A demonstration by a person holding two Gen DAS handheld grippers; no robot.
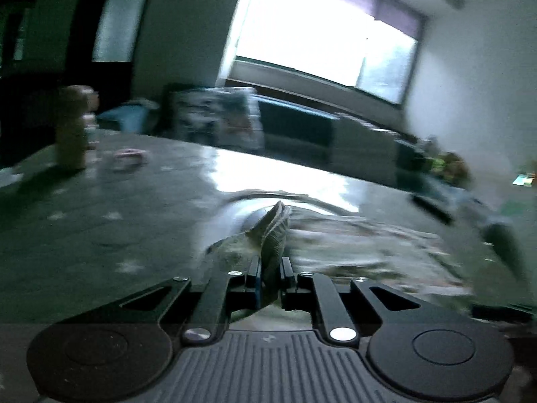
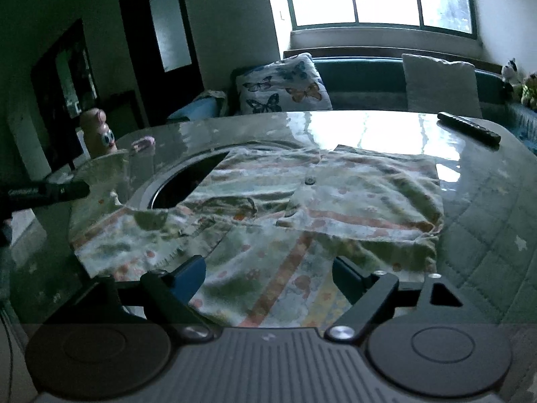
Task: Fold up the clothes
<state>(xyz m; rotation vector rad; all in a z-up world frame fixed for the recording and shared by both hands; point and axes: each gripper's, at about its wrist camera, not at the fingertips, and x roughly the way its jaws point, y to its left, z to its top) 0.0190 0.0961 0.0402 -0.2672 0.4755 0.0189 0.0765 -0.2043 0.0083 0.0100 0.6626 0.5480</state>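
A pale patterned garment (image 2: 302, 208) with pink stripes and a dark button lies spread on the glossy table (image 2: 486, 221), its right side folded over. My right gripper (image 2: 268, 278) stands open just above the garment's near edge, nothing between its fingers. At the left of that view my left gripper (image 2: 50, 193) shows as a dark bar lifting a corner of the cloth. In the blurred left wrist view my left gripper (image 1: 270, 270) is shut on a bunched fold of the garment (image 1: 273, 235), which stands up between the fingers.
A black remote (image 2: 470, 127) lies at the table's far right. A pink figurine bottle (image 2: 99, 131) and a small pink object (image 2: 142, 144) stand at the far left. A round dark opening (image 2: 188, 181) sits in the table under the garment. Sofa cushions (image 2: 285, 84) are behind.
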